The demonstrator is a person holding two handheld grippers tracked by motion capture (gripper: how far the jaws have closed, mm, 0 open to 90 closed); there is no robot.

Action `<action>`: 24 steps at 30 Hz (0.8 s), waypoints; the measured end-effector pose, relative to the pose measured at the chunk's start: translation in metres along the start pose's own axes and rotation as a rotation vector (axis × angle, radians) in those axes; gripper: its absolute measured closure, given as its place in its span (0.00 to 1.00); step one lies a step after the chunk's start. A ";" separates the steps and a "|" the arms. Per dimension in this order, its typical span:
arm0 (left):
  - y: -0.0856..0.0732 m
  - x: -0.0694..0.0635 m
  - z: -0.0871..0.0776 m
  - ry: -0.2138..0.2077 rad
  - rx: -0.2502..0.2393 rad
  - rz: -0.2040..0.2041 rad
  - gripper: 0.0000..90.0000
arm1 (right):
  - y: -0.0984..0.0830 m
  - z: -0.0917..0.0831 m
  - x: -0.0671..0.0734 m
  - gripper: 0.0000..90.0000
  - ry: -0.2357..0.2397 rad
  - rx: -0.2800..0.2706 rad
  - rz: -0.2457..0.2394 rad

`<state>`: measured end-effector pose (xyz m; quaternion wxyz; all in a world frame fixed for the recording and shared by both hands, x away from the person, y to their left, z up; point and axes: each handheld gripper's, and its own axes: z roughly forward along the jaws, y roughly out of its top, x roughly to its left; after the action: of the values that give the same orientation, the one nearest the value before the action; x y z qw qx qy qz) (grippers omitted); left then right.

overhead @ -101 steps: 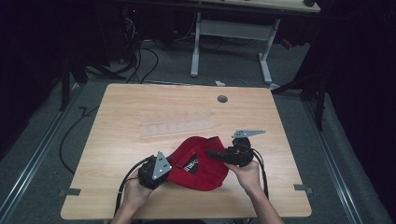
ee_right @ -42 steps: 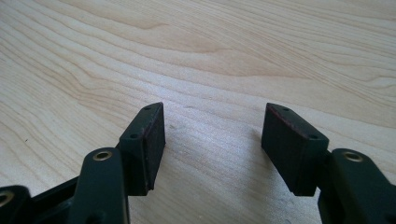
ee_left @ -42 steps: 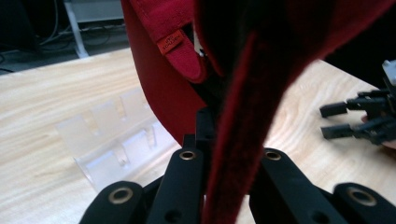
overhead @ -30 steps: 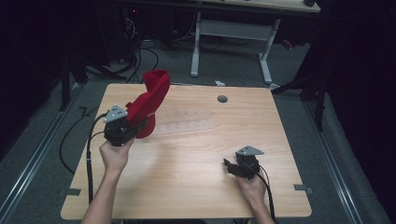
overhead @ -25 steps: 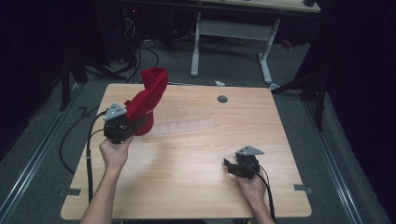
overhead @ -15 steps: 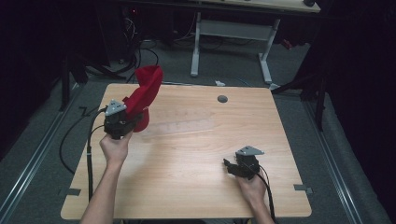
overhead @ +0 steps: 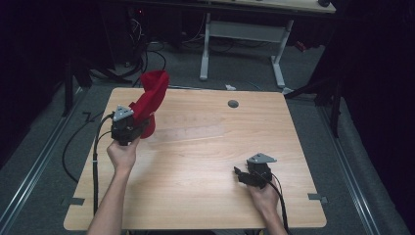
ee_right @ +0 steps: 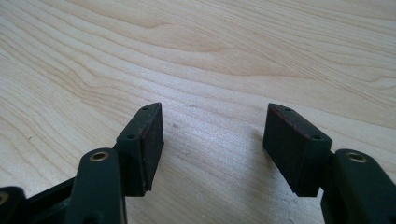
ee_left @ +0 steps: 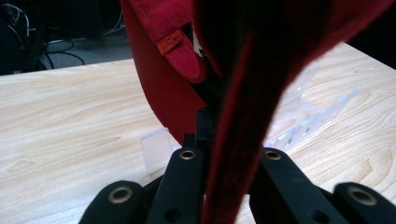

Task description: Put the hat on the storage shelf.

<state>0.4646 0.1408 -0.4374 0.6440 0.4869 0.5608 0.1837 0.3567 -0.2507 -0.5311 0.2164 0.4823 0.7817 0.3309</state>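
Left gripper (overhead: 128, 128), fingers clamped on the red cloth (overhead: 149, 100), has carried it from the near edge to the surface's far-left corner (beside a clear rack (ee_left: 299, 126)); right gripper (ee_right: 212, 144) rests wide open, empty.

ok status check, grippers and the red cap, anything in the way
Left gripper shut on red cap, raised over clear rack. Right gripper open, empty, low over table. Nothing in the way.

The cap (overhead: 149, 100) stands at the table's (overhead: 195, 186) far left, beside the clear rack (overhead: 191, 132).
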 end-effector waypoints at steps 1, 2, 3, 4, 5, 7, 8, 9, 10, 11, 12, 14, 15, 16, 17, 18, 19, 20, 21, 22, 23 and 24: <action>0.000 0.000 0.000 0.001 0.000 -0.003 0.95 | 0.000 0.000 0.000 0.43 0.000 -0.001 -0.003; -0.001 0.000 0.001 0.002 -0.002 -0.002 0.95 | 0.000 0.000 0.000 0.43 0.000 -0.001 -0.003; -0.001 0.000 0.001 0.001 -0.003 -0.002 0.95 | 0.000 0.000 0.000 0.43 0.000 -0.001 -0.002; -0.002 0.000 0.002 0.001 -0.001 -0.001 0.95 | 0.000 0.000 0.000 0.43 0.000 -0.001 -0.003; -0.002 0.000 0.002 0.000 0.004 -0.004 0.95 | 0.000 0.000 0.000 0.43 0.000 -0.001 -0.003; -0.005 0.001 0.004 0.007 0.013 0.003 0.94 | 0.000 0.000 0.000 0.43 0.000 -0.001 -0.003; -0.006 0.001 0.005 0.009 0.018 0.004 0.94 | 0.000 0.000 0.000 0.43 0.000 -0.001 -0.003; -0.007 0.002 0.005 0.010 0.020 0.003 0.94 | 0.000 0.000 0.000 0.43 0.000 -0.001 -0.004; -0.009 0.003 0.005 0.013 0.022 0.004 0.94 | 0.000 0.000 0.000 0.43 0.000 -0.001 -0.003; -0.010 0.004 0.005 0.016 0.025 0.000 0.94 | 0.000 0.000 0.000 0.43 0.000 -0.001 -0.003; -0.012 0.004 0.006 0.015 0.024 0.000 0.94 | 0.000 0.000 0.000 0.43 0.000 -0.002 -0.006; -0.014 0.006 0.005 0.017 0.025 -0.003 0.94 | 0.000 0.000 0.000 0.42 0.000 -0.001 -0.004; -0.014 0.006 0.005 0.019 0.026 -0.005 0.94 | 0.000 0.000 0.000 0.42 0.000 -0.002 -0.004; -0.015 0.007 0.005 0.019 0.026 -0.007 0.94 | 0.000 0.000 0.000 0.42 0.000 -0.002 -0.004; -0.016 0.007 0.004 0.017 0.026 -0.010 0.94 | 0.000 0.000 0.000 0.42 0.001 -0.002 -0.004; -0.017 0.008 0.004 0.020 0.031 -0.009 0.94 | 0.000 0.000 0.000 0.42 0.001 -0.001 -0.004; -0.018 0.009 0.005 0.024 0.042 -0.006 0.94 | 0.000 0.000 0.000 0.42 0.000 -0.001 -0.003; -0.020 0.010 0.005 0.023 0.043 -0.008 0.93 | 0.000 0.000 0.000 0.42 0.001 -0.001 -0.004; -0.021 0.011 0.005 0.024 0.045 -0.013 0.93 | 0.000 0.000 0.000 0.42 0.000 -0.001 -0.004; -0.022 0.012 0.004 0.026 0.051 -0.017 0.93 | 0.000 0.000 0.000 0.42 0.000 -0.001 -0.004; -0.023 0.013 0.004 0.027 0.053 -0.021 0.93 | 0.000 0.000 0.000 0.42 0.001 -0.001 -0.004; -0.024 0.014 0.004 0.027 0.057 -0.016 0.93 | 0.000 0.000 0.000 0.42 0.001 -0.001 -0.004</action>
<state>0.4645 0.1390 -0.4652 0.6237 0.4978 0.5784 0.1691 0.3565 -0.2505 -0.5313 0.2170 0.4806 0.7825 0.3311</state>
